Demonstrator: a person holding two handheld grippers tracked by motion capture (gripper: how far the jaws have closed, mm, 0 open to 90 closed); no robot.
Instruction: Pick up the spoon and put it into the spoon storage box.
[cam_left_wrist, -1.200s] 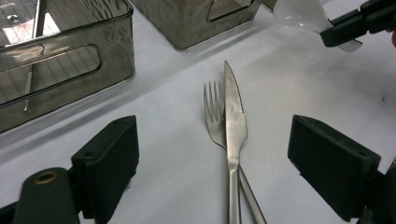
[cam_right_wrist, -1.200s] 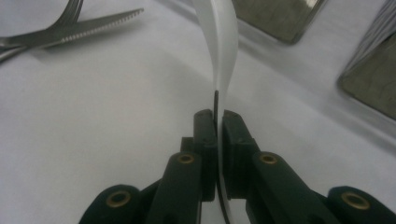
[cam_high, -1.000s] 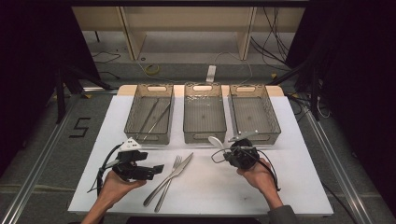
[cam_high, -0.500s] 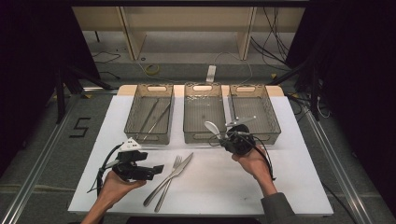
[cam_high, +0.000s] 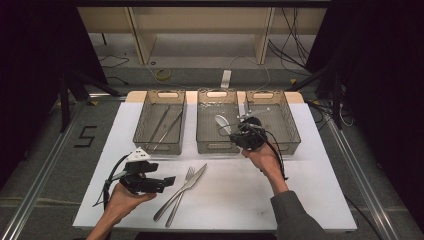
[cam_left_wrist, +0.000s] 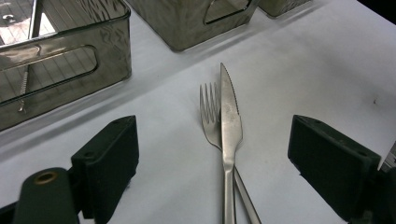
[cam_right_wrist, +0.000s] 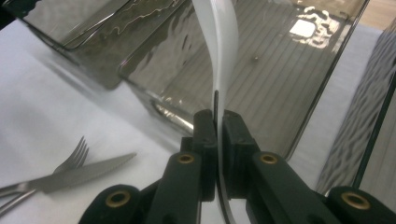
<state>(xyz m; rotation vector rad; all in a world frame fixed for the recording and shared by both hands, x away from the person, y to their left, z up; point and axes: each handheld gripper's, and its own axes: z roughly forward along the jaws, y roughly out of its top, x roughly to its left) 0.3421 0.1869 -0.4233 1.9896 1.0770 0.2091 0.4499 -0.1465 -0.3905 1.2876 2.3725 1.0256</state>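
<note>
Above the middle bin (cam_high: 217, 125), right tool (cam_high: 239, 131) clamped on a spoon (cam_high: 223, 123). Near left on tabletop (cam_high: 310, 190), left tool (cam_high: 167, 182) wide, facing fork (cam_left_wrist: 208, 109) and knife (cam_left_wrist: 230, 121).

The left tongs (cam_high: 167, 182) lie low in the person's left hand (cam_high: 122, 197), pointing level toward the right tongs' side, their two black jaws standing wide apart with nothing between them. The left forearm comes in behind them, short and bare. The right tongs (cam_high: 231, 129) sit higher and farther forward, held in the right hand (cam_high: 260, 157), whose wrist is stretched out ahead of a grey sleeve (cam_high: 295, 215). Their jaws are pressed together on a thin white spoon (cam_right_wrist: 223, 60), whose bowl stands beyond the pads (cam_right_wrist: 205, 135).
</note>
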